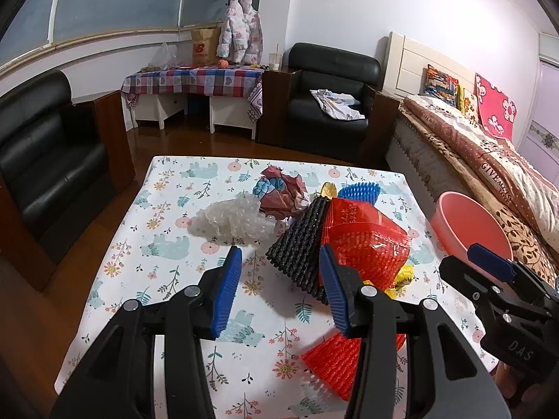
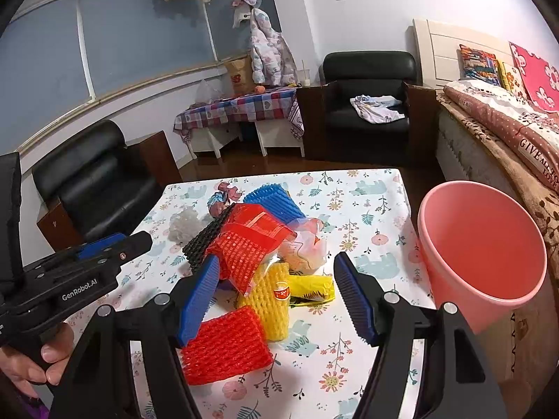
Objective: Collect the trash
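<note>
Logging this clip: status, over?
Left gripper open, empty; right gripper open, empty. Foam-net trash pile on table. Pink plastic bucket empty. Nothing blocking.

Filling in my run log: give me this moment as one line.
left tool: open, empty | right tool: open, empty | trash pile: on table | pink bin: empty

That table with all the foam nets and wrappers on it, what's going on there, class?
A person holds a gripper in each hand over a floral-cloth table piled with trash: red foam net, yellow foam net, black foam net, bubble wrap. The left gripper and right gripper are both open and empty. The pink bin looks empty; nothing is collected yet.
</note>
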Action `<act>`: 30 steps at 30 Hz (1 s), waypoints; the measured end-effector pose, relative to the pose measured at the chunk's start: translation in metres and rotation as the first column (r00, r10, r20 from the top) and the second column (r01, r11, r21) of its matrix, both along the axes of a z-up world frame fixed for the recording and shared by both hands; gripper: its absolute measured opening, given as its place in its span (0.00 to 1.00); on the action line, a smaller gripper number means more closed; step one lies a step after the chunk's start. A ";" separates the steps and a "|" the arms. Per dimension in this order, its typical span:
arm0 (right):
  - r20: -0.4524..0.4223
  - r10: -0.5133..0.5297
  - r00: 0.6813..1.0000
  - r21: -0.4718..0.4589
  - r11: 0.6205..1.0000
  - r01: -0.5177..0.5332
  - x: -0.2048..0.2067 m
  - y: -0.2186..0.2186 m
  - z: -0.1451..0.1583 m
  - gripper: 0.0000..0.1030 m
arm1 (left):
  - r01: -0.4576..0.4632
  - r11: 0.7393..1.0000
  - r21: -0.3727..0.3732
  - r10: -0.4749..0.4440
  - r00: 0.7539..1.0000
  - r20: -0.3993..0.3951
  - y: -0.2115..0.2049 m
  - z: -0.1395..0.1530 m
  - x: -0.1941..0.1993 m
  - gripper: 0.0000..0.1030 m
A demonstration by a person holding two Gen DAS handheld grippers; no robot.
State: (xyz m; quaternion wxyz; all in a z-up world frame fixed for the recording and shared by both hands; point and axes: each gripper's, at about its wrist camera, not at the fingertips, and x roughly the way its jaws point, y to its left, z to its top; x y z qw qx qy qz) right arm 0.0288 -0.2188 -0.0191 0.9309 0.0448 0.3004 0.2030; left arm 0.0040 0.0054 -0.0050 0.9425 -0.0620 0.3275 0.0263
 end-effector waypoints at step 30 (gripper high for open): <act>0.002 -0.002 1.000 0.002 1.000 0.002 0.000 0.000 0.001 0.66 | 0.000 1.000 -0.004 0.000 1.000 -0.004 0.000 -0.001 0.000 0.45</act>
